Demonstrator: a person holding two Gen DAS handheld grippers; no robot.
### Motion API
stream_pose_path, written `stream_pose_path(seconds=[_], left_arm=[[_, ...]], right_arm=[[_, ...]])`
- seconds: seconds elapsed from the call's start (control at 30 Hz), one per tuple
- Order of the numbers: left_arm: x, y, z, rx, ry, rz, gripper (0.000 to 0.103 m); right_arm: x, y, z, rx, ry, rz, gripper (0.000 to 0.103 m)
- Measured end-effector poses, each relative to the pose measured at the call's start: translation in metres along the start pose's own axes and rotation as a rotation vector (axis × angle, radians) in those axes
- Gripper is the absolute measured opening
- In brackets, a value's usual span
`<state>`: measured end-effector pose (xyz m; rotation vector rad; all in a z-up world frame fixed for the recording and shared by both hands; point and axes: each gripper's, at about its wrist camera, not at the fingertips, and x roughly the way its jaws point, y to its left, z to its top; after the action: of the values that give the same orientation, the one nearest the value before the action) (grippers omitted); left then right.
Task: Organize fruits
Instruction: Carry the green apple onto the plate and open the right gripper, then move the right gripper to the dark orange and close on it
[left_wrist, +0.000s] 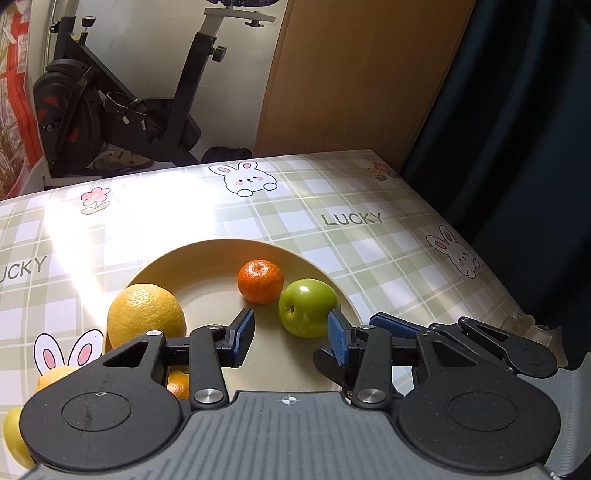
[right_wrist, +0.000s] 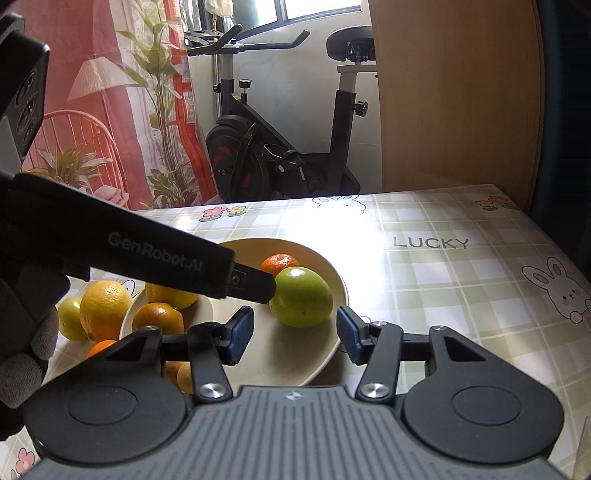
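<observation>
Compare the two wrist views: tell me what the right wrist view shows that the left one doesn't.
Only the right wrist view shows the left gripper's black body from outside, a gloved hand and potted plants. Only the left wrist view shows a clear object at the table's right edge. Both show the plate holding a green apple and a mandarin, plus an exercise bike.

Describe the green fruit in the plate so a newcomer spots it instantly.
On the green-checked tablecloth sits a round beige plate. On its right side lies the smooth green apple, beside a small orange mandarin. It is the only green fruit in the plate.
</observation>
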<state>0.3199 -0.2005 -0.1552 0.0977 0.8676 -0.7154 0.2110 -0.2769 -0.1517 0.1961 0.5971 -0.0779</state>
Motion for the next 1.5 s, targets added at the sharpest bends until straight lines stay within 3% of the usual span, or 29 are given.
stream_pose_path(seconds=[0.27,0.57,0.7,1.1,1.5], left_arm=[[-0.056,0.032,-0.013,-0.021,-0.043,-0.005,0.046],[-0.113,0.065,-0.036,-0.036,-0.075,0.086,0.046],[-0.119,0.077,-0.047,-0.067,-0.058,0.123,0.046],[-0.122,0.088,-0.083,-0.147,-0.032,0.107,0.046],[-0.105,0.085,-0.103,-0.181,0.023,0.054,0.046]], right_arm=[[-0.024,0.013,-0.006,0.011,-0.004,0.048,0.053],[-0.03,0.053,-0.012,-0.056,0.023,0.143,0.053],[-0.029,0.074,-0.014,-0.095,0.042,0.194,0.053],[-0.015,0.126,-0.034,-0.254,0.162,0.341,0.053],[0.009,0.137,-0.044,-0.273,0.222,0.323,0.053]])
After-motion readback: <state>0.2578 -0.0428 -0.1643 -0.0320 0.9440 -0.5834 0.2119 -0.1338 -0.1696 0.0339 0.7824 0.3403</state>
